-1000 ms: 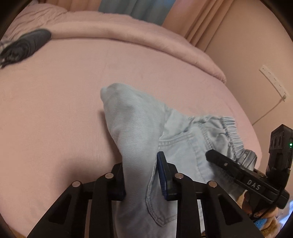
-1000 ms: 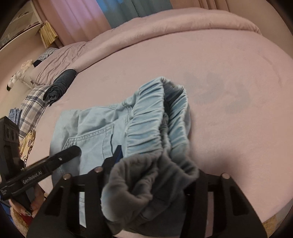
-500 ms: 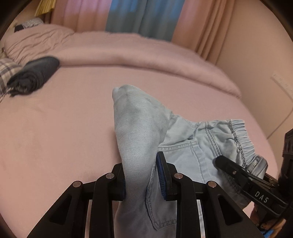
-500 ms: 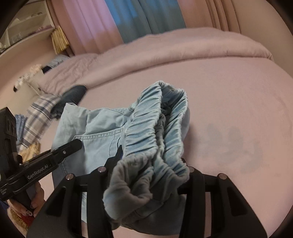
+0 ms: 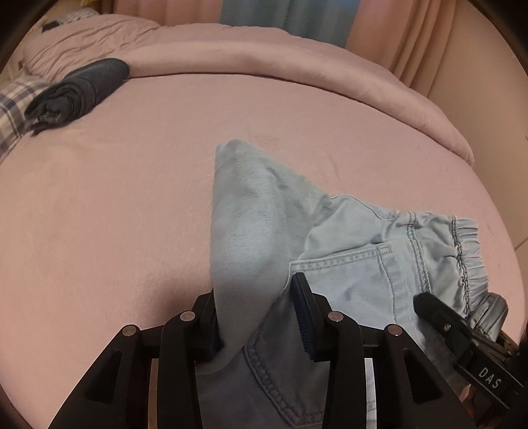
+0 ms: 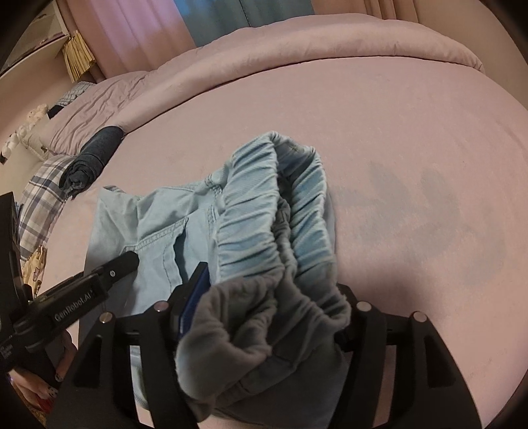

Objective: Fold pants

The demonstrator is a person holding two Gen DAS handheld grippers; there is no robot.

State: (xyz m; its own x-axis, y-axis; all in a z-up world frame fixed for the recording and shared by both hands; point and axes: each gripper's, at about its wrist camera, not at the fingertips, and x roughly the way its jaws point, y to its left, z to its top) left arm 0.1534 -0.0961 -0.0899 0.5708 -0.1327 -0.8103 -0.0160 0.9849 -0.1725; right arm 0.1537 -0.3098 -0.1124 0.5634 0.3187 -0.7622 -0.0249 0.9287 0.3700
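Left wrist: pink bed (image 5: 132,198), curtains (image 5: 287,19) behind, both hand-held grippers opening around light-blue pants (image 5: 346,264)

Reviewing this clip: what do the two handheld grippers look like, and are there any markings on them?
Both are matte black plastic linkages with silver rivet pins and dark blue pads. The left gripper shows "GenRobot.AI" in white along its side; the right gripper shows "DAS" in white. The hand under the left gripper has dark patterned nails.
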